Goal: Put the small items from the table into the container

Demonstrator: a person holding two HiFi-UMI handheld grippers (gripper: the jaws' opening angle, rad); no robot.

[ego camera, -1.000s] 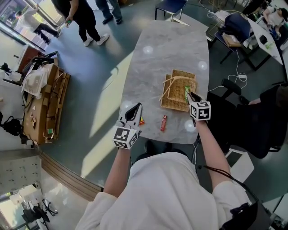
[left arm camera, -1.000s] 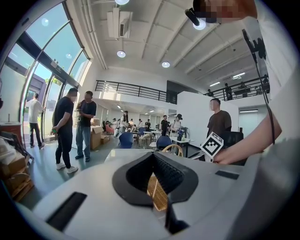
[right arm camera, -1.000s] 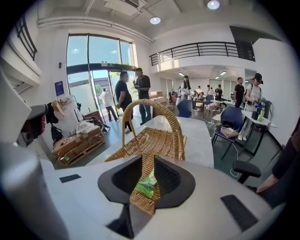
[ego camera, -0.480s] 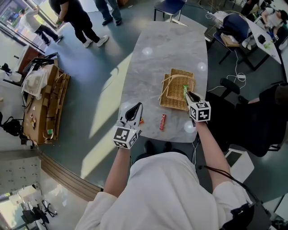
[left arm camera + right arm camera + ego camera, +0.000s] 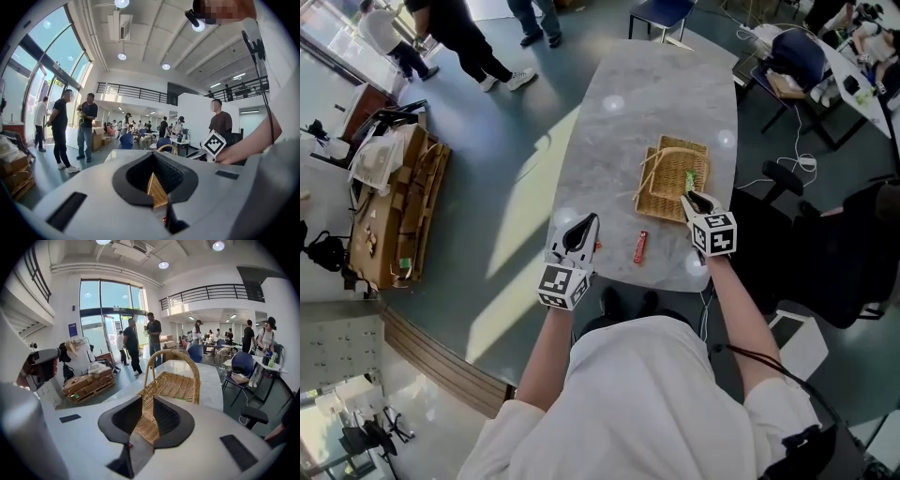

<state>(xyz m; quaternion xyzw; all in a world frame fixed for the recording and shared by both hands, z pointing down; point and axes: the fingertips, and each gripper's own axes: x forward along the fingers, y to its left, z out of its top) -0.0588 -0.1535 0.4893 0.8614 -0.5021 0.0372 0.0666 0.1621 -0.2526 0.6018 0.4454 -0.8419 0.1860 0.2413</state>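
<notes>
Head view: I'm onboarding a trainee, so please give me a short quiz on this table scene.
1. True or false: a green item lies in the basket.
2. What lies on the table just outside the basket? A spoon; B red snack bar; C cup.
3. Fill in: the basket sits near the table's ___ edge, going by the person's own sides.
Key: 1 true; 2 B; 3 right.

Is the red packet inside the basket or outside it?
Outside: the red packet lies flat on the table, apart from the basket, not in it.
</notes>
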